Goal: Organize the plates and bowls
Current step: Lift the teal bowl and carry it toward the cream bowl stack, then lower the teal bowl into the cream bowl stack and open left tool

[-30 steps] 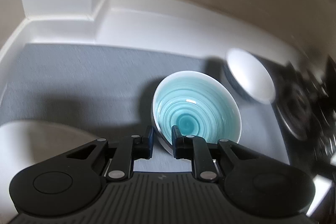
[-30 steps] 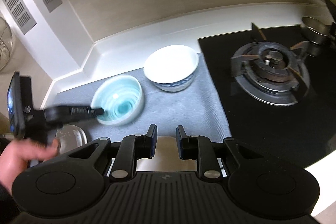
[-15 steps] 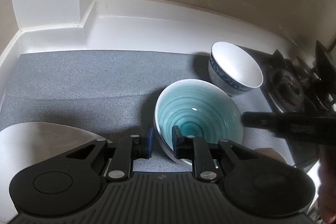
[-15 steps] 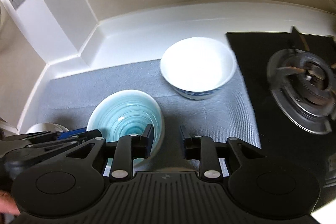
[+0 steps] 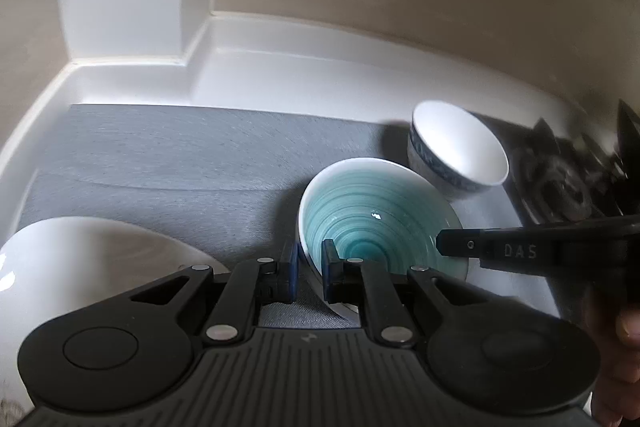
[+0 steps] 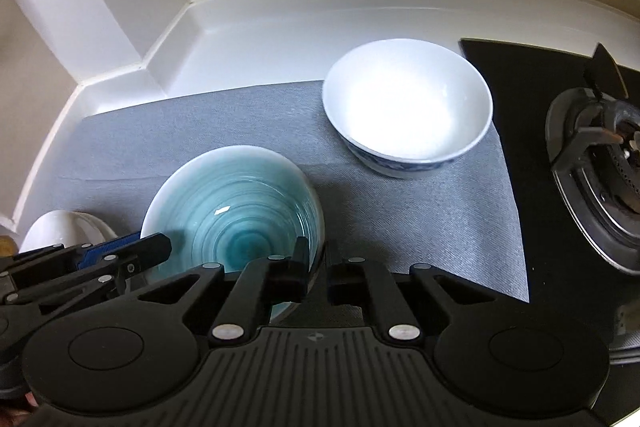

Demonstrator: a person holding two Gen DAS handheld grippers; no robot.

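With its rim clamped between both pairs of fingers, teal bowl (image 5: 372, 227) sits tilted over grey mat (image 5: 168, 163): left gripper (image 5: 308, 267) pinches near edge, right gripper (image 6: 318, 267) pinches opposite edge. White bowl (image 6: 408, 107) stands just beside it, near gas burner (image 6: 600, 163).

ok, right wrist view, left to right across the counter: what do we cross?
White dish at the far left edge → teal bowl → white bowl with blue band → gas burner. Both bowls sit on the grey mat; the burner is on the black hob past the mat's right edge.
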